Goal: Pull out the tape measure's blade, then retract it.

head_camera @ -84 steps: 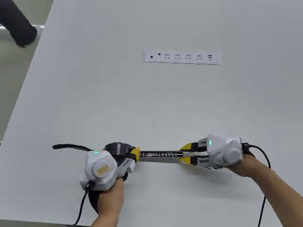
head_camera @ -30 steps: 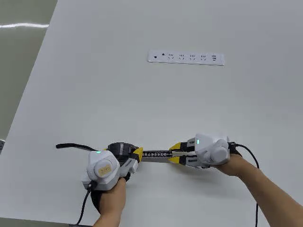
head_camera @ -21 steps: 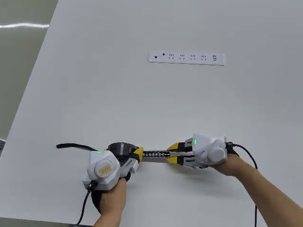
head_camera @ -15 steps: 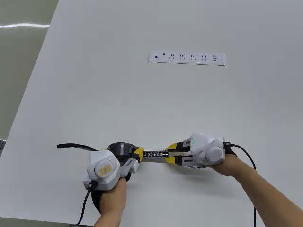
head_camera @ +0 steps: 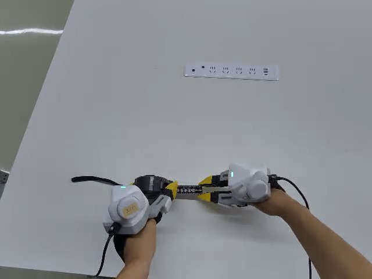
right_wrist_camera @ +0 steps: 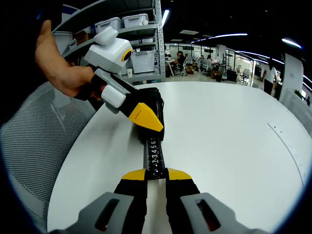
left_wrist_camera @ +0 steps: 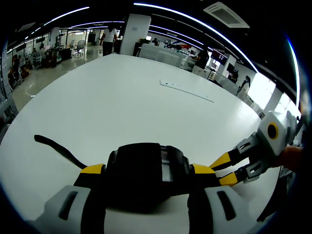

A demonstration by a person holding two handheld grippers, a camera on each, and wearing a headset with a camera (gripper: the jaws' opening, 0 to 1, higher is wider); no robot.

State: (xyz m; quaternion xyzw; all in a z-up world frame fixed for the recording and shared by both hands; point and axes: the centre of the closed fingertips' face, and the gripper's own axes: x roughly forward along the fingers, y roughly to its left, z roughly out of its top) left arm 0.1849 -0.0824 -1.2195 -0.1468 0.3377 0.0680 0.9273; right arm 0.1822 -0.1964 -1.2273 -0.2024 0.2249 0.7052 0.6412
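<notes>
Down at the near edge of the white counter (head_camera: 174, 116) we see both tongs meeting over the tape measure (head_camera: 149, 183); its black case sits on the counter, and the left tongs (head_camera: 158, 192) are pinching it from both sides. In the left gripper view the case (left_wrist_camera: 141, 165) sits squarely between the two yellow tips, which press against its flanks. A black strap (head_camera: 90, 179) trails from the case and lies flat on the counter, curving away on the side far from the right tongs (head_camera: 203, 189).

From the case a short length of blade (head_camera: 189, 189) runs out level, just above the counter, towards the right tongs; these are pressed together on the blade's outer end. In the right gripper view the printed numbers on the blade (right_wrist_camera: 153, 151) read clearly, and the yellow tips of the right tongs (right_wrist_camera: 156, 174) close on it from either side; beyond it the case (right_wrist_camera: 156, 109) shows, partly behind a yellow tip of the left tongs (right_wrist_camera: 139, 114), with a hand (right_wrist_camera: 61, 70) gripping that tool.

Well apart from all this, farther across the counter, a white power strip (head_camera: 231, 71) lies flat.
</notes>
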